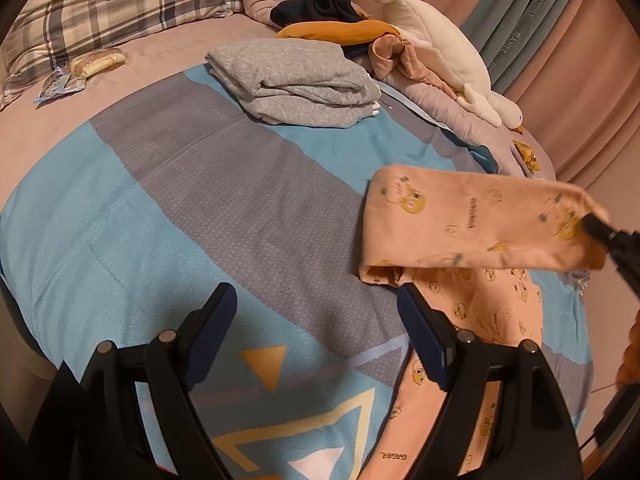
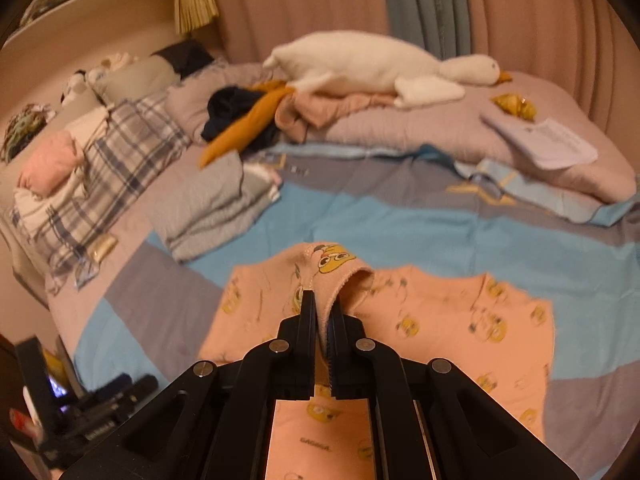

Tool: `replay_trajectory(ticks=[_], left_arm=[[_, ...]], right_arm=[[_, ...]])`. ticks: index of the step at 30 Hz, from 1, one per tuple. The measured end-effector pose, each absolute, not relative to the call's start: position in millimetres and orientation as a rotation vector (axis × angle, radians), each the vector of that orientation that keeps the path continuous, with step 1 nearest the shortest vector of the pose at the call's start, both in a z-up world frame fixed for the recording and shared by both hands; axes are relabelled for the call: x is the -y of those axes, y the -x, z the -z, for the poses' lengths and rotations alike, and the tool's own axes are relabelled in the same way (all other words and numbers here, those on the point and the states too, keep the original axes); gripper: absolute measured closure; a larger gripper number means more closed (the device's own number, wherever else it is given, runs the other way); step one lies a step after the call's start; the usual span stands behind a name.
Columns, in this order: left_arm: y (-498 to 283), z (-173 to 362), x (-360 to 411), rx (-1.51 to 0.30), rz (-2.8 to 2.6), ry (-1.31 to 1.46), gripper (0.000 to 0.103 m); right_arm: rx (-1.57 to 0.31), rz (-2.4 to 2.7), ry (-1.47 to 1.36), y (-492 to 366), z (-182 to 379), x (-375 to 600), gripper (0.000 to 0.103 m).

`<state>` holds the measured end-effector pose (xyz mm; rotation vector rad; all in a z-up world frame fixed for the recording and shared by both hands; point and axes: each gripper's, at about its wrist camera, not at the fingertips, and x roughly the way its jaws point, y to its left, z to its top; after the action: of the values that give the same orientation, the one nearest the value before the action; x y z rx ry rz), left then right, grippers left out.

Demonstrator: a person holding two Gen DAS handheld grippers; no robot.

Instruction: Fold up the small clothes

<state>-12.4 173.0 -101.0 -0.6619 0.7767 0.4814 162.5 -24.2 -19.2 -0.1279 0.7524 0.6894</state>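
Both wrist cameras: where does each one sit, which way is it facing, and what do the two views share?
Left wrist: on the left gripper, jaws open and empty, angled down at the bedspread; the right gripper enters at right.
Right wrist: on the right gripper, shut on the pink garment, facing across the bed toward the curtain; nothing of the person shows.
Shared: pink garment, folded grey clothes, white plush goose.

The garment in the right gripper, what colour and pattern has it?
Peach-pink garment with yellow cartoon prints, clearest in the right wrist view.
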Motion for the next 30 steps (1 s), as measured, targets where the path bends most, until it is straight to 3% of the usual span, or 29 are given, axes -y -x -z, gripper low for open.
replay_trajectory(ticks=[12,30], left_arm=[[-5.4,101.9,-164.5,-0.795,-0.444,0.647,0.021],[-40.3,103.6,-134.2,-0.847,-0.354,0.595,0.021]], right_arm=[[-0.684,-0.625,0.091,-170.5,-6.4,53.5,0.097],[-0.706,-0.456,0.051,-194.8,-1.6,114.4,0.097]])
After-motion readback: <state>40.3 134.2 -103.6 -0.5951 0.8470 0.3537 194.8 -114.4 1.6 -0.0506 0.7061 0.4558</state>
